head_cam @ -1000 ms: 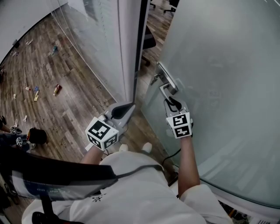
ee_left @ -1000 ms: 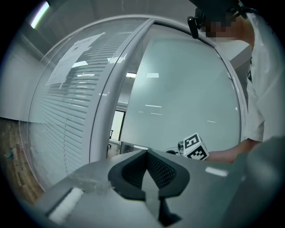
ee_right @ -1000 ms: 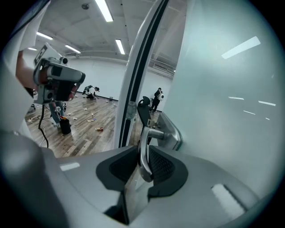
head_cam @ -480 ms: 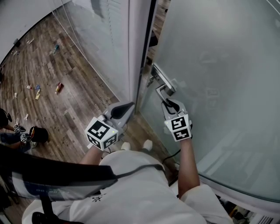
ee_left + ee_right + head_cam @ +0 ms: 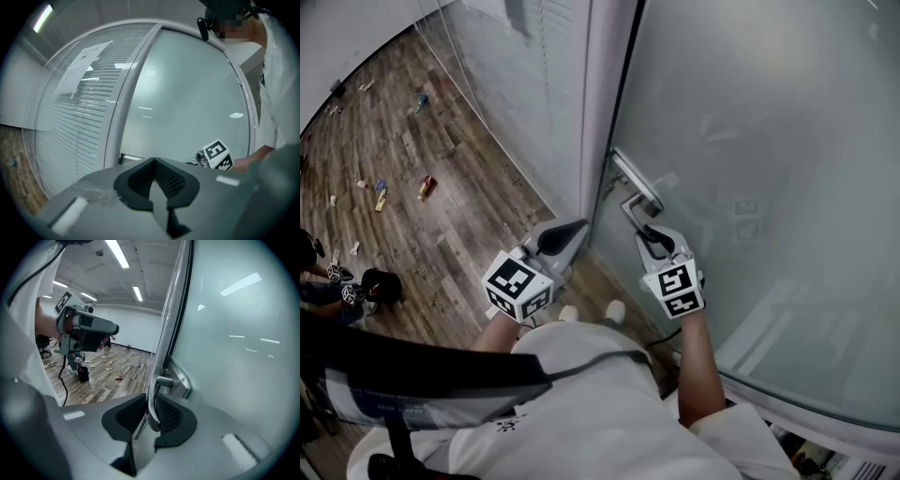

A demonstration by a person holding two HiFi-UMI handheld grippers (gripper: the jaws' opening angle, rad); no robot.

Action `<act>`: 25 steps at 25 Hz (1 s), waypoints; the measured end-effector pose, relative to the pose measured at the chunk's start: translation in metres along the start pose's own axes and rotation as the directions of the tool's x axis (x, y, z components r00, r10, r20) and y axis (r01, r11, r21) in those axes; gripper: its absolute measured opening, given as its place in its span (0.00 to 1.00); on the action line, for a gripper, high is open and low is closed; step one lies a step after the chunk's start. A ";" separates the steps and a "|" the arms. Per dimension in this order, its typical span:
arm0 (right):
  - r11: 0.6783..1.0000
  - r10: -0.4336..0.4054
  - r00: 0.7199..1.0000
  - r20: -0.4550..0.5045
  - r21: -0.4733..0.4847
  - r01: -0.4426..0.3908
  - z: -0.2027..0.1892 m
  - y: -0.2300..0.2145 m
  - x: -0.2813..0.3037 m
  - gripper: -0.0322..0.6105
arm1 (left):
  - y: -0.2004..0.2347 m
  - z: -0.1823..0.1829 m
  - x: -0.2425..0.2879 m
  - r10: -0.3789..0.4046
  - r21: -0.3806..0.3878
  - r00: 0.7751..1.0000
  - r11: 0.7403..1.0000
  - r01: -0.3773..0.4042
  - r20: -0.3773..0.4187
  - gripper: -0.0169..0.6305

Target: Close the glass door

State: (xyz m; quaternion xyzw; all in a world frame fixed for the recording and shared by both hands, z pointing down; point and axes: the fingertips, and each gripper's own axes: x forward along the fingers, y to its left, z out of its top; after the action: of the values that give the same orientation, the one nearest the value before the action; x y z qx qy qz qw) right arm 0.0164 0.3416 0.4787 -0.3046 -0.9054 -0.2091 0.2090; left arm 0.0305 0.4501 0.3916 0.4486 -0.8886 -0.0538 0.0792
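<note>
right gripper (image 5: 645, 234), jaws just tightened, clamps lever handle (image 5: 630, 199); left gripper (image 5: 574, 231) idle left of it, jaws together. glass door (image 5: 769, 141) has swung left onto frame (image 5: 605, 112), gap gone: closure nearly complete

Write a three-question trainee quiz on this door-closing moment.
1. True or false: the left tongs grip the door handle.
2. What sits between the pads of the right tongs? A) nothing B) the door handle C) a cable
3. How do the left tongs' jaws stand?
Key: 1 false. 2 B; the right tongs' jaws have just been closing on the door handle. 3 Together, with nothing between them.
</note>
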 end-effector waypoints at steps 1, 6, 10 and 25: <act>1.000 0.005 1.000 0.000 -0.002 -0.005 0.001 0.005 -0.002 0.16 | -0.001 0.001 0.000 -0.001 0.000 1.000 1.000 0.001 0.003 0.03; 1.000 0.025 1.000 -0.007 -0.018 -0.025 0.007 0.011 -0.003 0.16 | 0.002 0.005 0.001 0.004 0.001 1.000 1.000 -0.004 0.004 0.03; 0.999 0.032 0.999 -0.005 -0.029 -0.032 0.003 0.011 0.001 0.16 | 0.006 0.002 0.006 0.008 0.002 1.000 1.000 -0.008 0.007 0.03; 0.999 -0.048 0.998 0.042 0.000 0.048 0.016 0.005 -0.013 0.18 | 0.014 0.012 0.022 0.007 0.006 1.000 1.000 -0.007 0.030 0.03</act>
State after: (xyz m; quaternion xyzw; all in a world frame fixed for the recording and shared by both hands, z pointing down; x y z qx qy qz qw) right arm 0.0251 0.3473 0.4599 -0.2871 -0.9166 -0.2080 0.1847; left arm 0.0045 0.4414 0.3841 0.4449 -0.8914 -0.0574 0.0645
